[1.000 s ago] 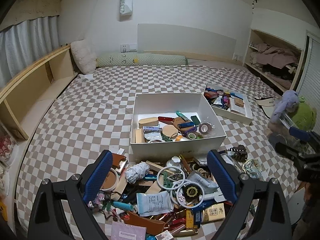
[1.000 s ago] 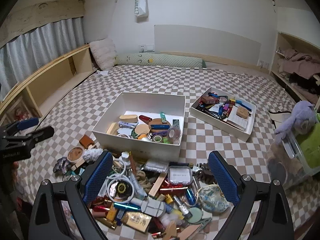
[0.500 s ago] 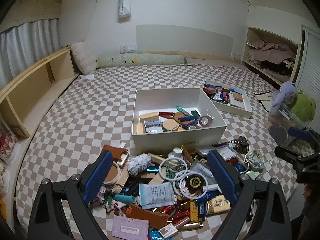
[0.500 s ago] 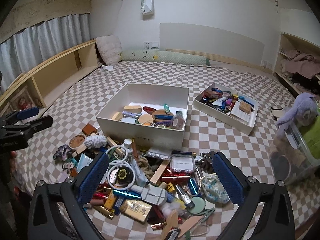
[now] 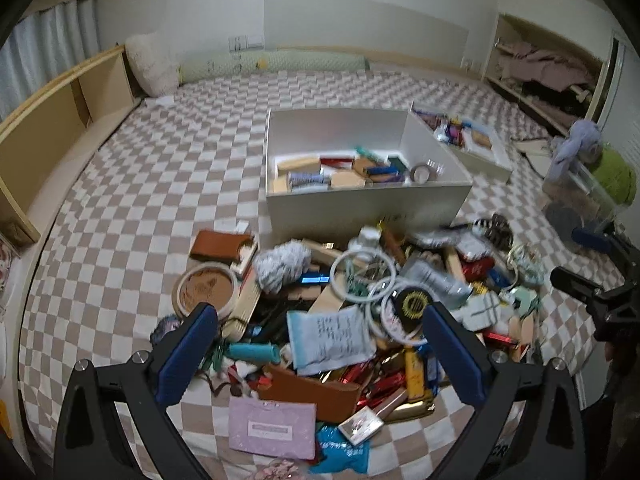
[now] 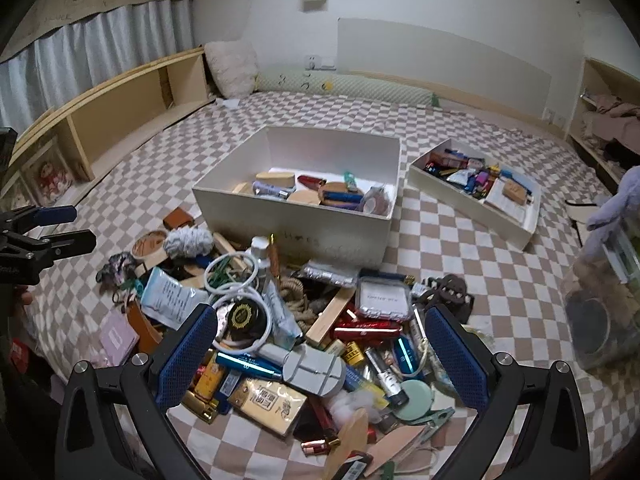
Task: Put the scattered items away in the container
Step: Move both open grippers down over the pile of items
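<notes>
Left wrist view: left gripper (image 5: 320, 354) jaws opening, empty, above pile for selection.
Right gripper (image 6: 320, 354): spread wide, empty.
White box (image 6: 296, 216): adjacent, short transfers.

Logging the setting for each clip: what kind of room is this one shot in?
Most likely a bedroom or sleeping platform at home. A checkered sheet covers a wide mattress-like surface, a fluffy pillow and long green bolster lie along the wall, and clothes fill an open cubby.

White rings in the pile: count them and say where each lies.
3, overlapping in front of the white box: rear ring beside the white bottle, middle ring just below it, front ring around the black round tin. More may be buried.
</notes>
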`<move>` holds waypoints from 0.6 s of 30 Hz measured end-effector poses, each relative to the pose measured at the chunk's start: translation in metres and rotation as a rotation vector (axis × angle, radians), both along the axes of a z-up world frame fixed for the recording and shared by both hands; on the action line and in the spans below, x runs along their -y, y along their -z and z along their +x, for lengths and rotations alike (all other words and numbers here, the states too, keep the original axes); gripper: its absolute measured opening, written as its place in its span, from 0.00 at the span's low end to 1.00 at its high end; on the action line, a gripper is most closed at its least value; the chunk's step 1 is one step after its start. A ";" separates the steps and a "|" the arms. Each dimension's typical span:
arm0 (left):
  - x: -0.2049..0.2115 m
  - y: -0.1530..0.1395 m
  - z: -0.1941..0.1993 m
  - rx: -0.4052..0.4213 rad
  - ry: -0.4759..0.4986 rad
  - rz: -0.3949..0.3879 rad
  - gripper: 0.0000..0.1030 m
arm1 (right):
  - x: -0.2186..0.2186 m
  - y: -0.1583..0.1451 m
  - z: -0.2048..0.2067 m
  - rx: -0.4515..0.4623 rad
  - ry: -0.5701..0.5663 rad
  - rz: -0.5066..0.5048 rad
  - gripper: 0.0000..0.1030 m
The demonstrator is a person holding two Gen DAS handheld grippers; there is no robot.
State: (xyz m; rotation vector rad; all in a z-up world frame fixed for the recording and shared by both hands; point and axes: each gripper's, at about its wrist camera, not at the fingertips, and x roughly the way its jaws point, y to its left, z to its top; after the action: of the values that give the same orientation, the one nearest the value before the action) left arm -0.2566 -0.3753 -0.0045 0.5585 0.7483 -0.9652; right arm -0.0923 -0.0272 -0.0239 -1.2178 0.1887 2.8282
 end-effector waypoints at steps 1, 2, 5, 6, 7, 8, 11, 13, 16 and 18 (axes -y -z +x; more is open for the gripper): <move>0.000 0.005 0.003 -0.009 -0.005 0.016 1.00 | 0.001 0.003 -0.002 0.008 -0.006 -0.010 1.00; 0.001 0.009 0.004 -0.019 -0.011 0.028 1.00 | 0.001 0.006 -0.004 0.017 -0.013 -0.023 1.00; 0.004 0.024 0.009 -0.059 -0.019 0.076 1.00 | 0.003 0.016 -0.011 0.052 -0.023 -0.054 1.00; 0.006 0.031 0.010 -0.074 -0.015 0.102 1.00 | 0.004 0.021 -0.013 0.064 -0.026 -0.059 1.00; 0.008 0.036 0.010 -0.080 -0.010 0.119 1.00 | 0.005 0.025 -0.015 0.073 -0.028 -0.056 1.00; 0.010 0.041 0.010 -0.084 -0.001 0.142 1.00 | 0.006 0.028 -0.016 0.078 -0.032 -0.048 1.00; 0.017 0.056 0.009 -0.091 0.022 0.194 1.00 | 0.010 0.037 -0.020 0.092 -0.055 -0.005 1.00; 0.020 0.062 0.010 -0.090 0.026 0.218 1.00 | 0.015 0.044 -0.023 0.110 -0.083 0.016 1.00; 0.023 0.073 0.013 -0.085 0.026 0.256 1.00 | 0.024 0.053 -0.027 0.128 -0.148 0.023 1.00; 0.025 0.080 0.014 -0.076 0.030 0.292 1.00 | 0.031 0.060 -0.029 0.133 -0.200 0.010 1.00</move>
State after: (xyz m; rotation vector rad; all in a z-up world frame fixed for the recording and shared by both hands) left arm -0.2428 -0.4006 -0.0849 0.7917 0.9598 -0.9145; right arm -0.1210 -0.0579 -0.0840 -1.4950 0.0485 2.8922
